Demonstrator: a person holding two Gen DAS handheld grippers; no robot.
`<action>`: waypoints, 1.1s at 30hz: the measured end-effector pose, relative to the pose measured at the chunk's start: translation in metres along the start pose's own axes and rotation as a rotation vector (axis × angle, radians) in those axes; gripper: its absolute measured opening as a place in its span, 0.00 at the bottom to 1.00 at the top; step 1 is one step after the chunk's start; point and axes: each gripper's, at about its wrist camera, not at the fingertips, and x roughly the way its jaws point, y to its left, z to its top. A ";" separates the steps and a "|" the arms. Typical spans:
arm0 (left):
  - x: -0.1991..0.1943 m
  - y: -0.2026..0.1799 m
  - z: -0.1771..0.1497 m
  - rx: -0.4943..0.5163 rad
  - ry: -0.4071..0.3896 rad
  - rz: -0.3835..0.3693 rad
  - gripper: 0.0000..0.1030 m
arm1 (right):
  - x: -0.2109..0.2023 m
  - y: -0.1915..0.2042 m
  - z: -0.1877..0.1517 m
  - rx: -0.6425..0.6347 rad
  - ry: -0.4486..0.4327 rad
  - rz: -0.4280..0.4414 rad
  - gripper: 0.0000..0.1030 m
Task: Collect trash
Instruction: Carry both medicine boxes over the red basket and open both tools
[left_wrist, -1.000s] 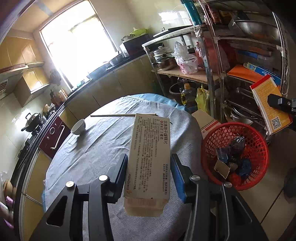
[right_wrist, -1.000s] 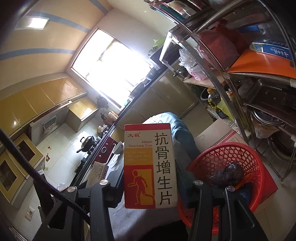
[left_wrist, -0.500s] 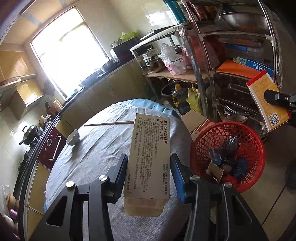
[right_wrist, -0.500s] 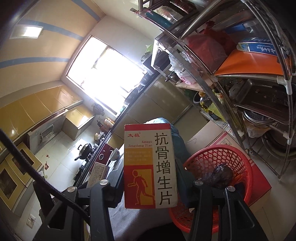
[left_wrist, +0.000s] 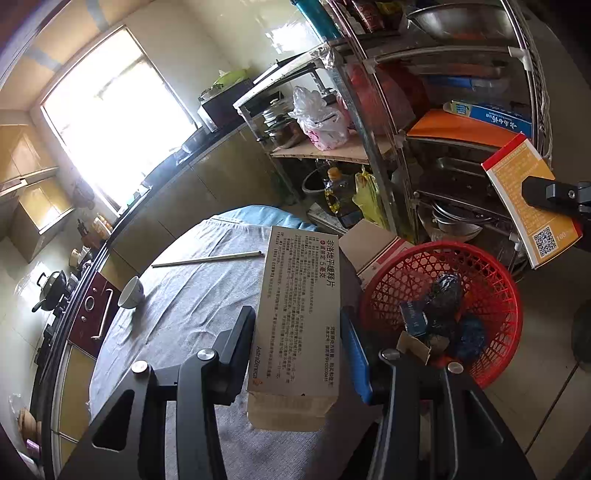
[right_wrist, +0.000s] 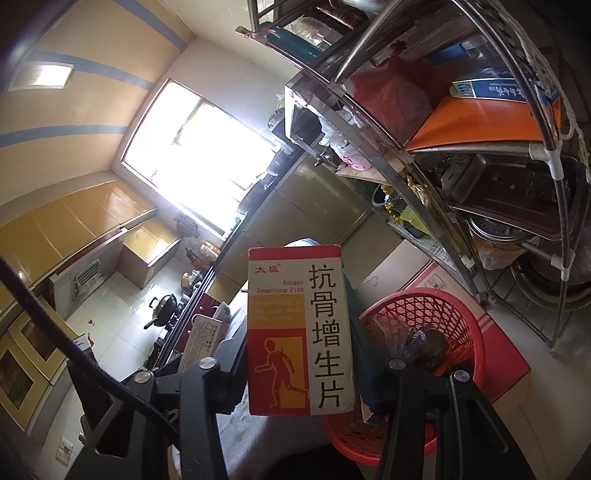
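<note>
Left gripper (left_wrist: 297, 343) holding beige carton (left_wrist: 297, 325) beside red basket (left_wrist: 495, 280).

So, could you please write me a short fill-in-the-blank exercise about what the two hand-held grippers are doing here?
1. The left hand-held gripper holds a grey ____.
2. The basket beside the table is ____ in colour.
3. The red and white box sits in the ____ hand-held gripper.
4. On the table stands a white ____.

Missing words: box; red; right; bowl
</note>
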 end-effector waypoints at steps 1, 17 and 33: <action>0.002 -0.002 0.001 0.003 0.002 -0.001 0.47 | -0.001 -0.001 0.000 0.002 -0.001 -0.003 0.50; 0.012 -0.020 0.004 0.046 0.008 -0.017 0.47 | -0.001 -0.009 0.001 0.023 0.003 -0.011 0.50; 0.032 -0.030 0.009 0.036 0.039 -0.079 0.47 | 0.012 -0.020 0.004 0.018 0.013 -0.059 0.50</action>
